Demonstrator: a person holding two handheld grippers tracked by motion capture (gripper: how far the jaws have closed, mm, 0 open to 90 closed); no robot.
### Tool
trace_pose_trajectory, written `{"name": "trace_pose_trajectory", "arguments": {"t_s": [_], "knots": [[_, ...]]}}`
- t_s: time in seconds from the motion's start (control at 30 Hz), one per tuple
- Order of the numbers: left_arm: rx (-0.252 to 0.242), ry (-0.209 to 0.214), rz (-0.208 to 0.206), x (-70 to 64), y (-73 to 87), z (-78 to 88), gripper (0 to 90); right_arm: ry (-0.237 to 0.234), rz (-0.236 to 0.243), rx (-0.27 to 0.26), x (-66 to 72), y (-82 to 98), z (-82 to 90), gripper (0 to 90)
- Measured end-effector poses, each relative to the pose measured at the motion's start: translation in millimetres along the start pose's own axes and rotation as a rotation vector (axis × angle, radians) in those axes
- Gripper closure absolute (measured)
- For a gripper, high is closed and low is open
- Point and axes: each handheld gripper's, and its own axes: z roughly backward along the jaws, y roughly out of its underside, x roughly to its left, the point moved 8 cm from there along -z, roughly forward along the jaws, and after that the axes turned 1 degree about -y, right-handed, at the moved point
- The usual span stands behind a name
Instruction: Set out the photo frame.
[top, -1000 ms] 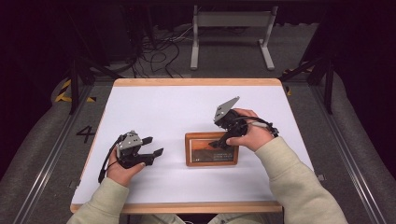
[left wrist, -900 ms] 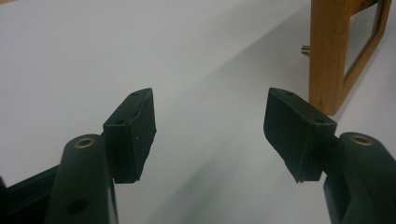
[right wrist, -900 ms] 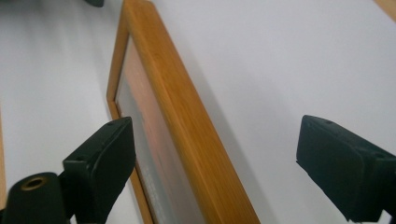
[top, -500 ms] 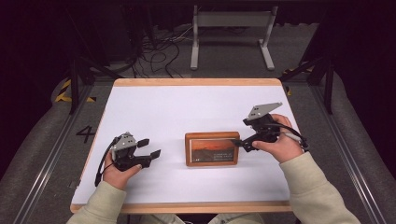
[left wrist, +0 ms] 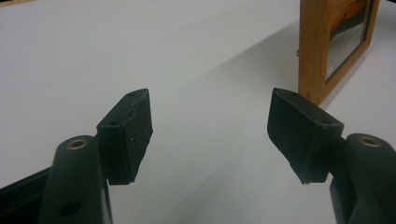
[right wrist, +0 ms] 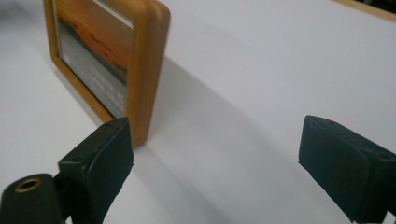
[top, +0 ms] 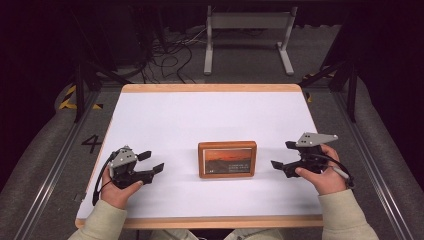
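Observation:
A wooden picture frame [top: 227, 159] with an orange sunset photo stands upright near the middle of the white table [top: 210, 115]. My left gripper [top: 151, 162] rests open to its left, apart from it, with nothing between the jaws. The frame's edge [left wrist: 327, 46] shows at the upper right of the left gripper view, beyond my left gripper [left wrist: 210, 133]. My right gripper [top: 283, 154] is open just right of the frame, not touching it. Seen from the right gripper view, the frame [right wrist: 116, 60] stands at the upper left, behind the left pad of my right gripper [right wrist: 215, 154].
The table has a wooden rim [top: 200, 221] along its front edge. Behind the table stand a metal stand [top: 247, 35] and loose cables [top: 170, 55] on the dark floor. Grey padded rails [top: 35, 165] run along both sides.
My right gripper has let go of the frame and moved right and down, away from it. The frame now stands alone. The left gripper has barely shifted.

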Motion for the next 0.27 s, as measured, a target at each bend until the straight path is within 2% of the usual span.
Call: {"name": "trace_pose_trajectory", "arguments": {"t_s": [0.07,0.1,0.17,0.27], "knots": [[-0.003,-0.003,-0.019,0.1,-0.6,-0.8,31.6,0.005,-0.026,-0.001,-3.5,10.9,-3.0,11.0],[-0.003,-0.003,-0.019,0.1,-0.6,-0.8,31.6,0.005,-0.026,-0.001,-3.5,10.9,-3.0,11.0],[-0.003,-0.002,-0.022,-0.7,-0.4,-1.1,31.5,0.014,-0.029,0.029,-6.6,20.6,-6.0,11.2],[-0.008,-0.003,-0.024,-0.5,-0.8,-0.7,31.1,0.014,-0.044,0.012,-7.8,24.3,-8.1,11.3]]}}
